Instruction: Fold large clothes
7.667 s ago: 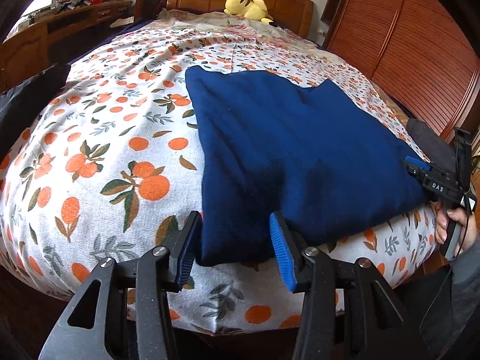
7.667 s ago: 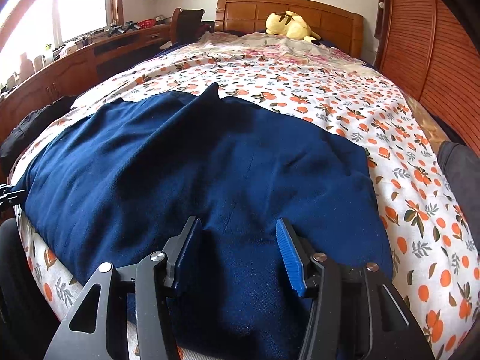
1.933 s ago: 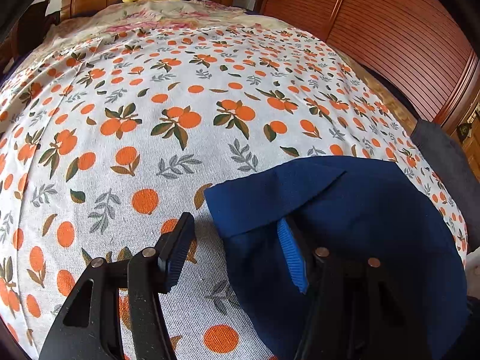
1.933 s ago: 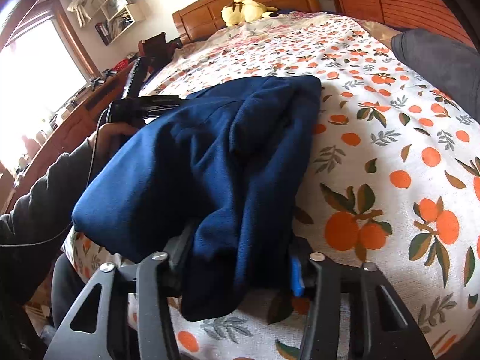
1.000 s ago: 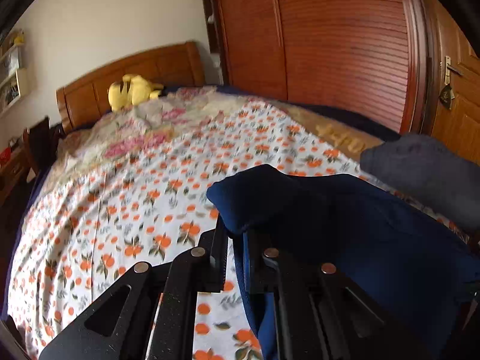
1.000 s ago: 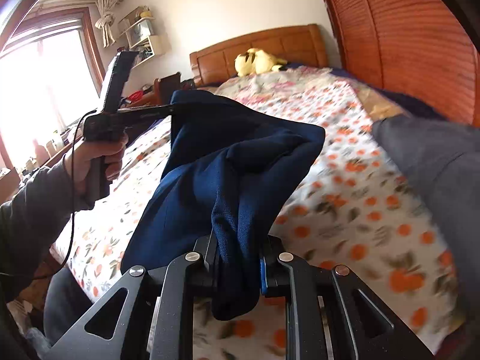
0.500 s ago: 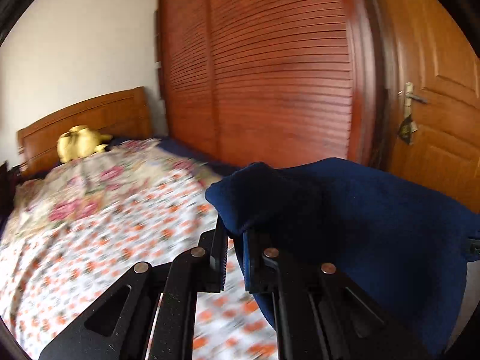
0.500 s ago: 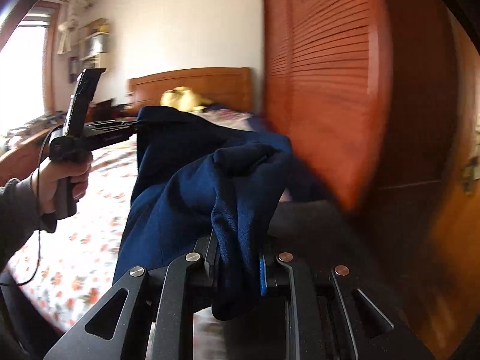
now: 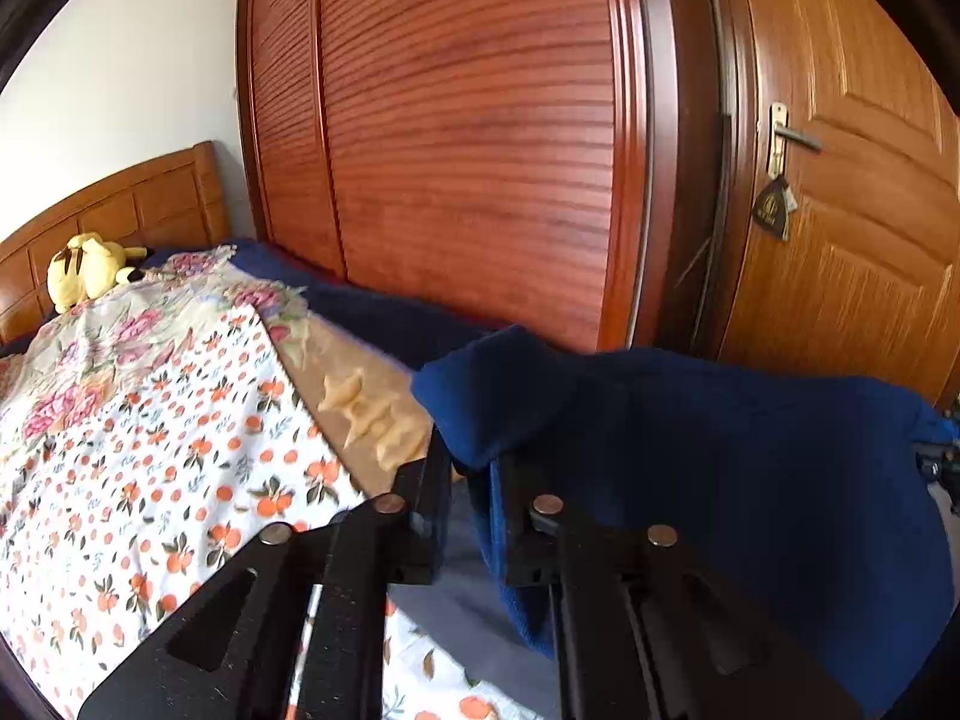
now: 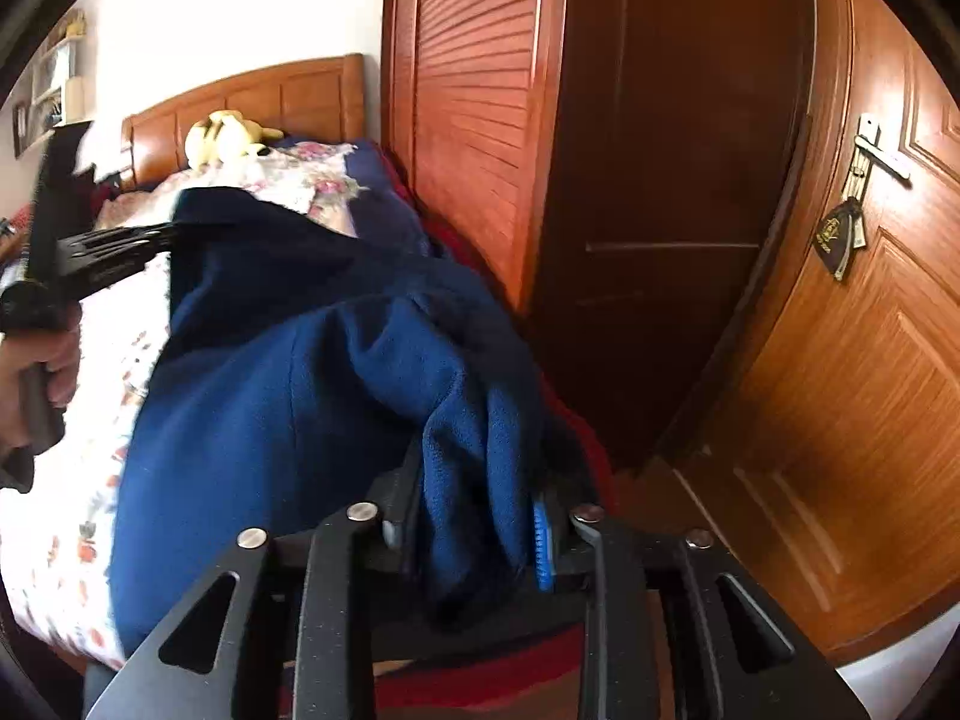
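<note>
The blue garment [image 9: 750, 480] hangs in the air between the two grippers, off the bed [image 9: 150, 450], filling the lower right of the left wrist view and the centre and left of the right wrist view

The left gripper [image 9: 471, 504] sits at the bottom centre of its own view. Its jaws are opening, a small gap showing between them, with an edge of the garment between them against the right-hand pad and a bunched corner of cloth draped over the tips. Whether the pads still press on the cloth I cannot tell. In the right wrist view the same gripper shows at the left edge, a hand [image 10: 36, 372] wrapped round its grip, with the garment's far corner at its tip

The right gripper [image 10: 474, 528] is at the bottom centre of its view. Its jaws are opening too, with a thick fold of the garment filling the space between them and touching both sides

Behind, the slatted wardrobe [image 9: 468, 150] fills the middle of the left view and a wooden door [image 9: 852, 210] stands at the right. A yellow plush [image 9: 84, 267] lies by the headboard [image 9: 120, 204] at the far left
</note>
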